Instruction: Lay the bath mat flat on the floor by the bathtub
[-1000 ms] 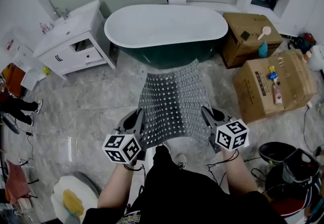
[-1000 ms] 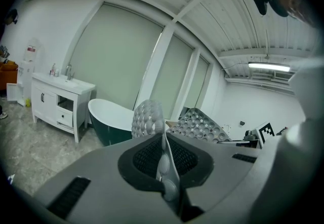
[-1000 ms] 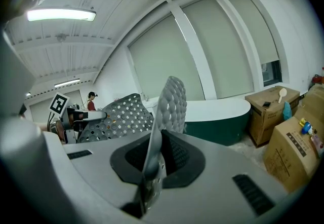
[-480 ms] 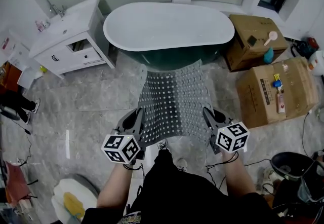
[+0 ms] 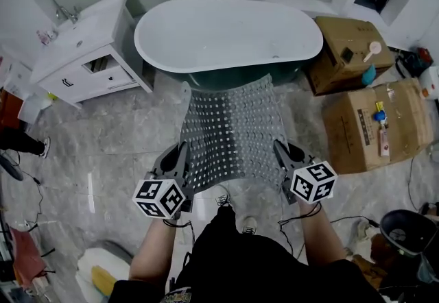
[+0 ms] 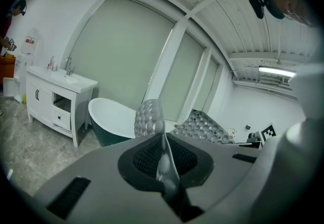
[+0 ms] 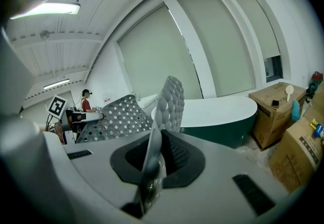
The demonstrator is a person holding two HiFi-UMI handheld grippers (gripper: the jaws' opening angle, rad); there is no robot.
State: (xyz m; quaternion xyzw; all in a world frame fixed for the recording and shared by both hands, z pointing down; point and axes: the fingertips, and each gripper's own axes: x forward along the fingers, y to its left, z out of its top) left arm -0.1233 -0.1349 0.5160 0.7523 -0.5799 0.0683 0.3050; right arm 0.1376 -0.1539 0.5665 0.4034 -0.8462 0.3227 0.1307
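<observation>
Nearest the person: left gripper (image 5: 178, 163) and right gripper (image 5: 284, 158), jaws pinched tight on the near corners of the grey perforated rubber bath mat (image 5: 230, 127). The mat is held above the grey marbled floor (image 5: 116, 137). Its far edge reaches toward the white-and-green oval bathtub (image 5: 228, 34). Placement lined up; lowering flat not yet done.

We are clamping the left gripper (image 6: 163, 170) on the bath mat (image 6: 150, 116), its edge standing up between the fingers (image 6: 139, 159) and curling beyond them; the bathtub (image 6: 109, 119) is showing ahead, left of them.
</observation>
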